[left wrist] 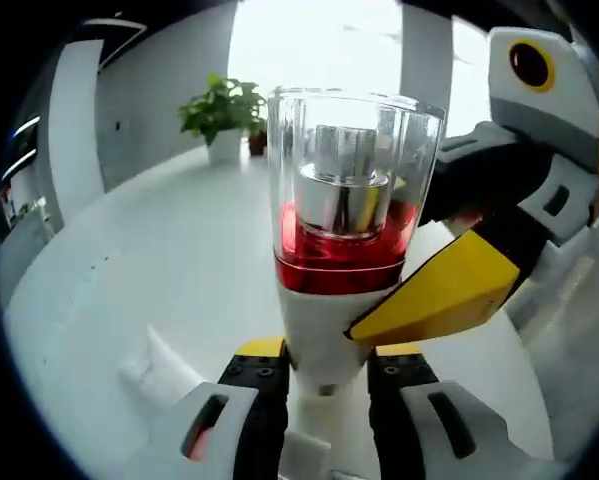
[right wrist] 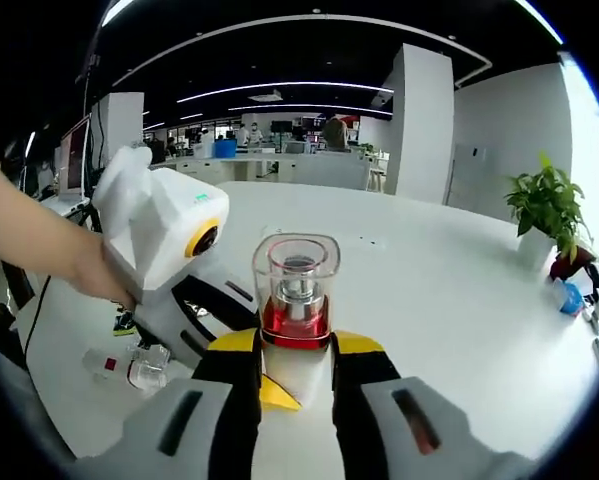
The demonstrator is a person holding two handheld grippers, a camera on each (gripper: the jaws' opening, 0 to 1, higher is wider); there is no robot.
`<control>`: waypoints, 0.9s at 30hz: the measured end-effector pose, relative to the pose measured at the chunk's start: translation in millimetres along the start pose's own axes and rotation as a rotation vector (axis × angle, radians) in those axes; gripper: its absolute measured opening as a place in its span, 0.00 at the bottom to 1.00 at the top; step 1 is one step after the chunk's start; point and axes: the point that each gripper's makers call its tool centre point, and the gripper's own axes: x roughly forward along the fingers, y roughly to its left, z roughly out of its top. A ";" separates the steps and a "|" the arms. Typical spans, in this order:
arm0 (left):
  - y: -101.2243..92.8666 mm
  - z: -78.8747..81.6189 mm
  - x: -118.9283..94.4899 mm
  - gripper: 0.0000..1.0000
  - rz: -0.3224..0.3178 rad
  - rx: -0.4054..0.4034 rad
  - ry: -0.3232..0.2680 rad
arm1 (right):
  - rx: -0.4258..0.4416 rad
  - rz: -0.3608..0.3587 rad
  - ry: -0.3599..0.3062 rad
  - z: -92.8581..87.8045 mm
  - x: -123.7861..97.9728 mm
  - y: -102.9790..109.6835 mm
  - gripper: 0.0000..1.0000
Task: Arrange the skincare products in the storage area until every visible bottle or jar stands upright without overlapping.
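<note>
Two tools (left wrist: 324, 375) (right wrist: 297, 375) clamp one glossy clear-capped, red-banded white bottle (left wrist: 344, 235)

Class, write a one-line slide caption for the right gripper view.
Both grippers, right and left, clasp an upright white bottle with a clear cap and red band above a white table.

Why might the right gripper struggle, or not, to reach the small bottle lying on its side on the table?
Probably not as things stand: the right gripper is shut on the red-and-white bottle, which the left gripper also clamps. The lying bottle sits beyond the left gripper and the person's arm.
</note>
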 end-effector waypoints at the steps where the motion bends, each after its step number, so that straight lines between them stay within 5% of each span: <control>1: -0.4 -0.7 -0.9 0.27 -0.004 0.003 0.003 | 0.000 -0.001 -0.001 0.1 0.1 0.3 0.26; 27: -3.6 -12.9 -12.1 0.28 -0.028 0.010 0.044 | -0.042 0.016 0.006 1.7 -0.8 18.4 0.26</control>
